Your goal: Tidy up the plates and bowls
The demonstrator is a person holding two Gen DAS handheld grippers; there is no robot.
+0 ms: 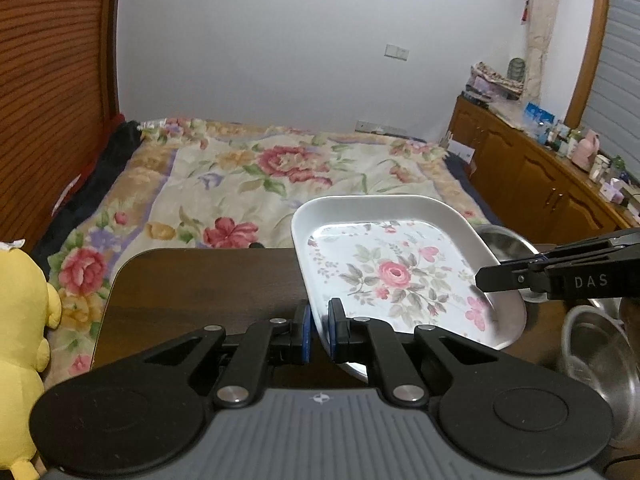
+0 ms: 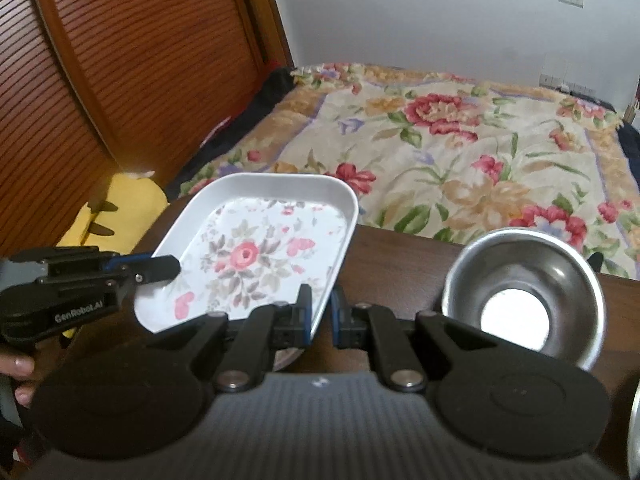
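scene: a dark wooden bench point(image 1: 192, 280) stands at the foot of a bed with a floral blanket point(image 1: 256, 176); a yellow plush toy point(image 1: 20, 344) sits off the bench's left edge.
plate: a white rectangular plate point(image 1: 396, 272) with a rose print is up off the bench, tilted, carried between the two claws; something round shows just under its near edge, too hidden to name.
left claw: the left claw point(image 1: 319, 330) is closed on the plate's near-left rim, blue pads pinching the raised wall from inside and outside.
right claw: the right claw point(image 2: 321, 312) is clamped on the opposite rim in the same way; in the left wrist view it reaches in from the right.
bowls: a steel bowl point(image 2: 524, 296) rests on the bench just right of the plate; a second steel bowl point(image 1: 600, 364) lies nearer the person, by the bench's right edge.
handling: the plate looks stiff, glossy and probably breakable, likely light enough for two rim grips; a smooth glaze could slip under narrow pads, so a level carry seems wise.
where to hold: the upturned rim on the two opposite sides, as now, gives the pads a wall to bite.
person: fingers point(image 2: 18, 368) show behind the left claw's handle.
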